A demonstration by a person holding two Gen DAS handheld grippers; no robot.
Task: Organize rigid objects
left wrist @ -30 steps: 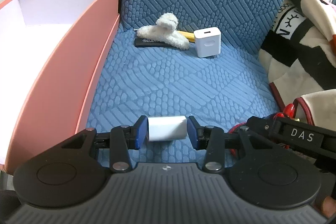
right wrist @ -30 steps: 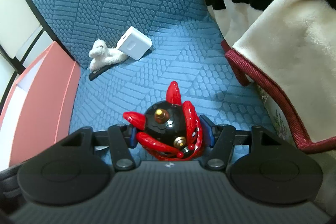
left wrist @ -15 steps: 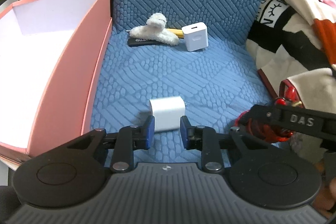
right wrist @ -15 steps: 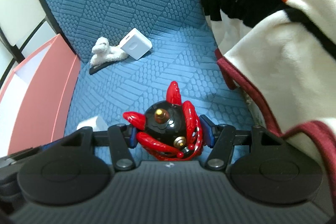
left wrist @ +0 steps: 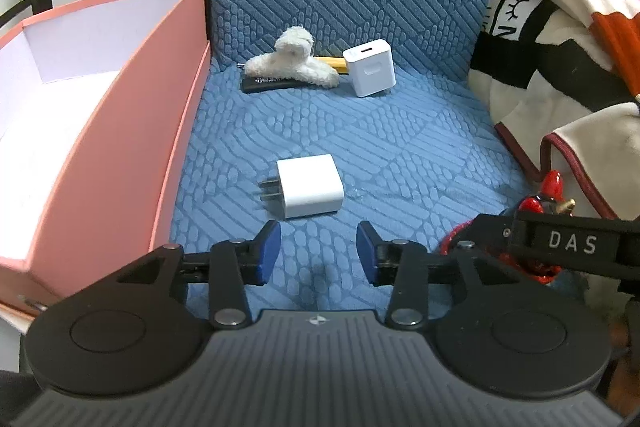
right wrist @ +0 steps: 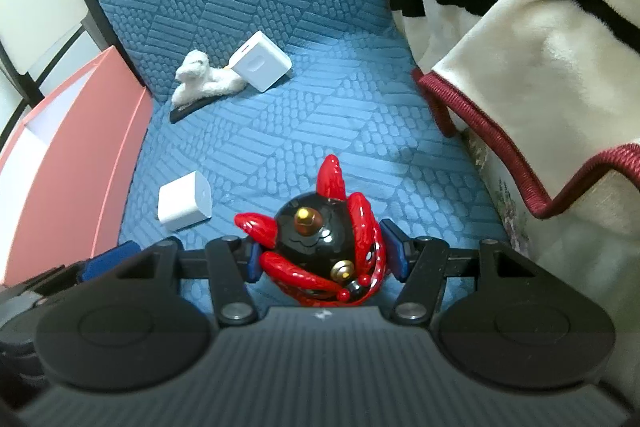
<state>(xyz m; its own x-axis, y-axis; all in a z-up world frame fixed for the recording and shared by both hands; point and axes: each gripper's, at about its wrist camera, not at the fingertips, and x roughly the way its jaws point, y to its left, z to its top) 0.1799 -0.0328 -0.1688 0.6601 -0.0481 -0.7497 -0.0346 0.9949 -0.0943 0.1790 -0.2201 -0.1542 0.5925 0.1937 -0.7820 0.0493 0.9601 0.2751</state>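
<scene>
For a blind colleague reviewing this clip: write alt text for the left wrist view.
The open left gripper hovers above a blue quilted seat, just short of a white plug adapter lying on its side. A pink box stands at left; a fluffy hair claw and a white charger sit at the back.

the left wrist view looks forward and slightly down along its own fingers (left wrist: 269,251), low over the blue seat (left wrist: 400,147), facing the chair back. the pink box (left wrist: 132,131) fills its left side and the blanket (left wrist: 560,67) its right. the right wrist view sits higher and tilts down more steeply onto the seat (right wrist: 320,107), facing the same back. both views share the near plug (left wrist: 310,185) (right wrist: 184,202), the far charger (left wrist: 370,67) (right wrist: 262,61), the fluffy clip (left wrist: 292,61) (right wrist: 200,77) and the box (right wrist: 72,147). each gripper shows at the other's edge.
</scene>
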